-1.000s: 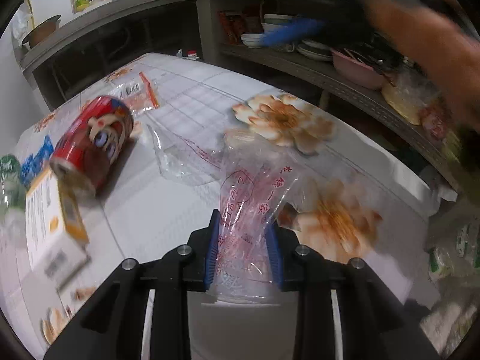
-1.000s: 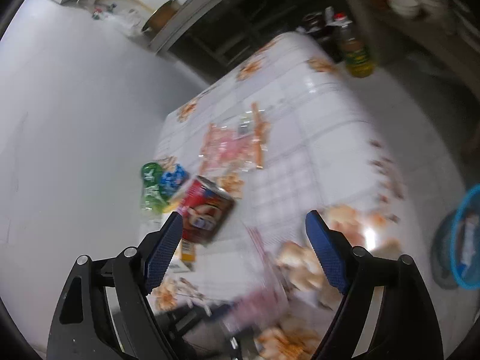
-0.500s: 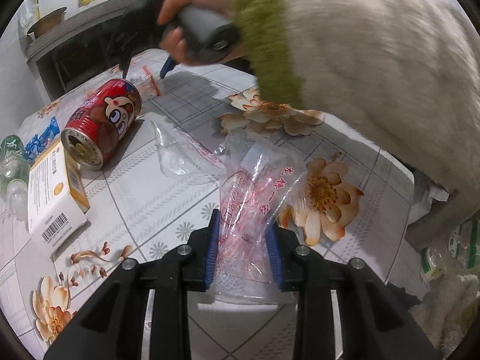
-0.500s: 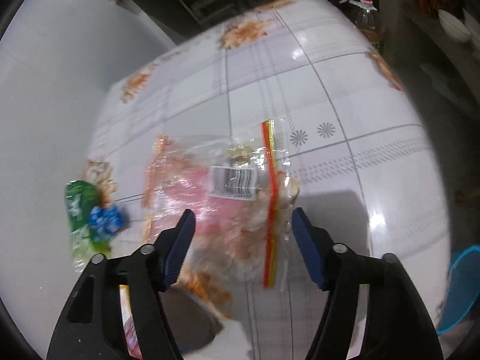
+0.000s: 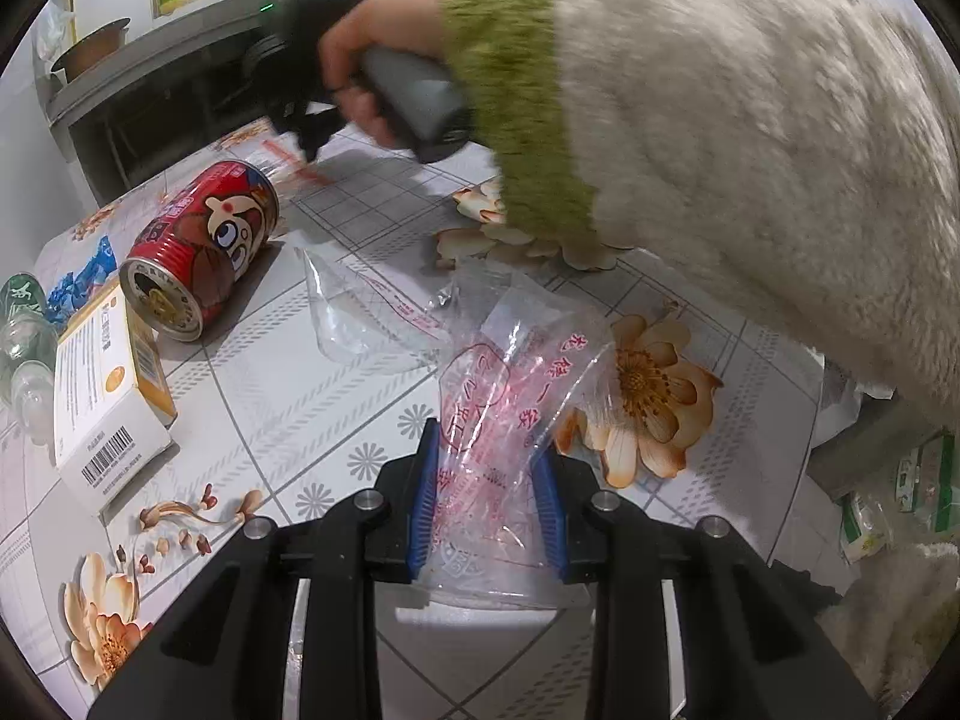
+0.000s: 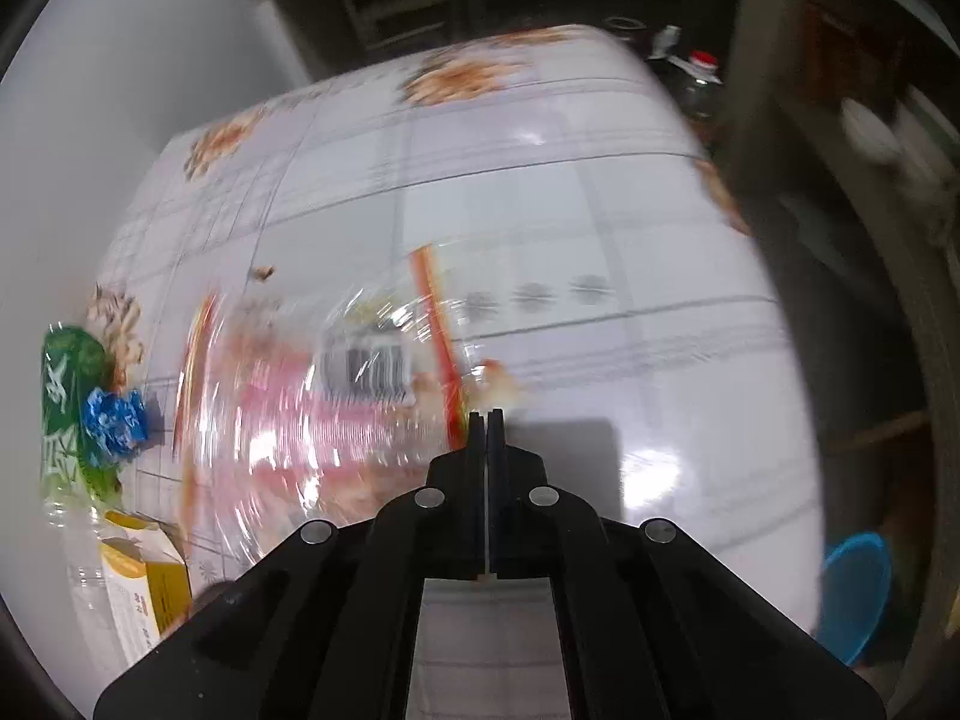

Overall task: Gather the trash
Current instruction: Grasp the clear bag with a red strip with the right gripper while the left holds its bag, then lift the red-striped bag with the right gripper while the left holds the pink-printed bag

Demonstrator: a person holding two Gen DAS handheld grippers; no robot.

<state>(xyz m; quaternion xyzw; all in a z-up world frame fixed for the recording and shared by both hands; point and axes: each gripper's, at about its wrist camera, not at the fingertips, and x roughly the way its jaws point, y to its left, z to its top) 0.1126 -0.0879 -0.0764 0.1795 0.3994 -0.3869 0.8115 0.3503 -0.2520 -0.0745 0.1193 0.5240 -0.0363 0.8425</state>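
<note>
- Left wrist view: the left gripper (image 5: pixel 487 495) is narrowed on a clear plastic bag (image 5: pixel 510 414) with red print. The bag stands up between the two blue pads (image 5: pixel 423 495) and is pressed by both of them.
- Just beyond this bag, a second clear bag (image 5: pixel 360 318) lies flat on the surface (image 5: pixel 288 396), which has a white tile pattern with orange flowers.
- To the left, a red can (image 5: pixel 201 255) with a cartoon face lies on its side. Beside it, touching or almost touching, is a white and yellow box (image 5: pixel 105 402) with a barcode.
- At the left edge there are a blue wrapper (image 5: pixel 81 282) and a clear bottle with a green label (image 5: pixel 21 330), close together.
- The person's right hand (image 5: pixel 366 60), in a sleeve with a green cuff, holds the other gripper over the far part of the surface, above a wrapper with a red strip (image 5: pixel 288 159).
- Right wrist view: the picture is blurred. The right gripper (image 6: pixel 485 420) has its fingers pressed together on the red strip at the edge of a clear snack wrapper (image 6: pixel 336 396) with a barcode label, and the wrapper lies on the surface (image 6: pixel 600 210).
- To the left of this wrapper, the green bottle (image 6: pixel 66 408) and the blue wrapper (image 6: pixel 114 420) are touching. The yellow box (image 6: pixel 144 582) is at the lower left.
- Beyond the right edge of the surface, low down, there is a blue basket (image 6: pixel 858 594).
</note>
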